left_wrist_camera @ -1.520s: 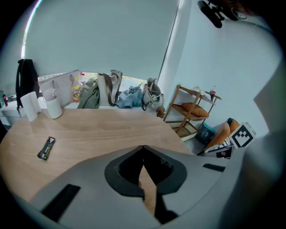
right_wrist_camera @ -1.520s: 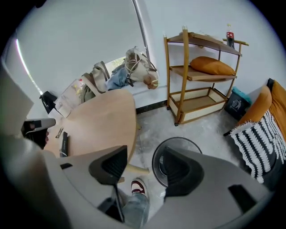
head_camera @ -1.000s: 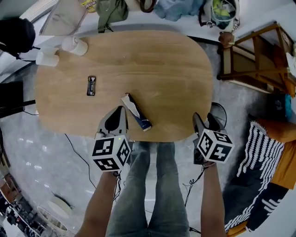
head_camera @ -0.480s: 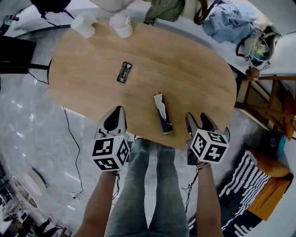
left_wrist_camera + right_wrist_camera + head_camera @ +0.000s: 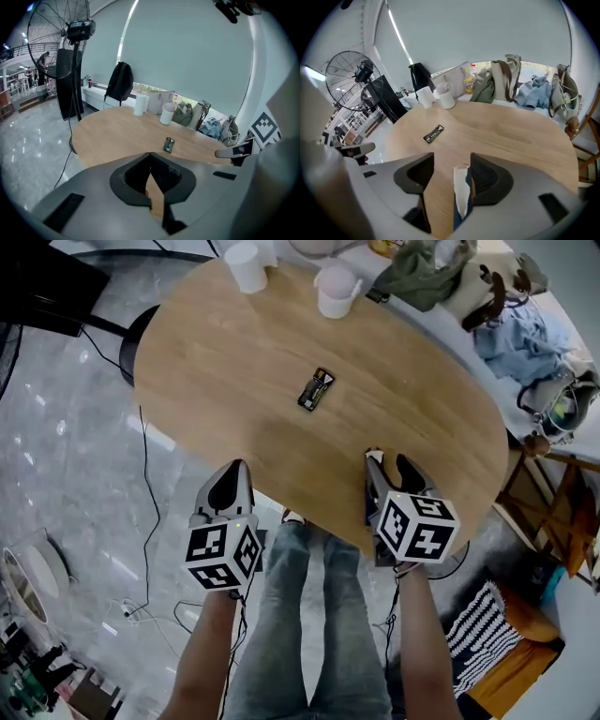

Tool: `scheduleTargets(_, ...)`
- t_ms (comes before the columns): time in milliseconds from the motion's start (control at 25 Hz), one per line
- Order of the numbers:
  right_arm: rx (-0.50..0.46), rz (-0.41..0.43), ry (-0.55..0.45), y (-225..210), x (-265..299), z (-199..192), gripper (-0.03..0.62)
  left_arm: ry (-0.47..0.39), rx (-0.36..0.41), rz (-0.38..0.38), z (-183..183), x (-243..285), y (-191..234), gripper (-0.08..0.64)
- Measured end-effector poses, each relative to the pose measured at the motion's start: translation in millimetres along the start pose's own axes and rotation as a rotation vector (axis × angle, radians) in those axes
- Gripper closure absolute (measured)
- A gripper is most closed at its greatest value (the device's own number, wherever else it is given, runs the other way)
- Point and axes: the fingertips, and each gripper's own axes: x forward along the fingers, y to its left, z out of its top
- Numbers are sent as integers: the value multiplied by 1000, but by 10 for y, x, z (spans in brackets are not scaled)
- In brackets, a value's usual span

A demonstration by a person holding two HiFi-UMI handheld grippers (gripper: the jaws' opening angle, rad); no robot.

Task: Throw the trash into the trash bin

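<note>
A long white and blue wrapper [image 5: 461, 190] lies on the wooden table [image 5: 234, 362] near its front edge. My right gripper [image 5: 388, 465] stands open over it, one jaw on each side, the wrapper close to the right jaw [image 5: 452, 161]. In the head view the gripper hides nearly all of it. A small dark wrapper [image 5: 317, 390] lies flat at the middle of the table [image 5: 433, 134] [image 5: 168, 144]. My left gripper [image 5: 234, 468] is shut and empty, just off the table's near edge [image 5: 150, 157]. I see no trash bin in any view.
Two white cups [image 5: 246, 266] [image 5: 336, 292] stand at the table's far end. Bags and clothes [image 5: 506, 79] lie on the ledge behind it. A standing fan [image 5: 70, 33] is at the left, a cable [image 5: 145, 474] crosses the floor, a wooden chair [image 5: 553, 512] is at the right.
The head view has swung left, so the table looks turned. My right gripper has moved up over the long wrapper, which now lies between its jaws. The left gripper has kept its place.
</note>
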Motion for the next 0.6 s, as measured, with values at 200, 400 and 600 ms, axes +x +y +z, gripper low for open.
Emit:
scheduleTargets(200, -66, 47, 4, 422, 316, 183, 348, -4, -34, 47, 28, -22, 397, 541)
scheduleTargets(400, -105, 74, 11, 704, 640, 294, 350, 2, -43, 82, 41, -15, 736, 541)
scheduleTargets(600, -139, 86, 26, 873, 921, 330, 354, 5, -65, 120, 31, -19, 1020, 541)
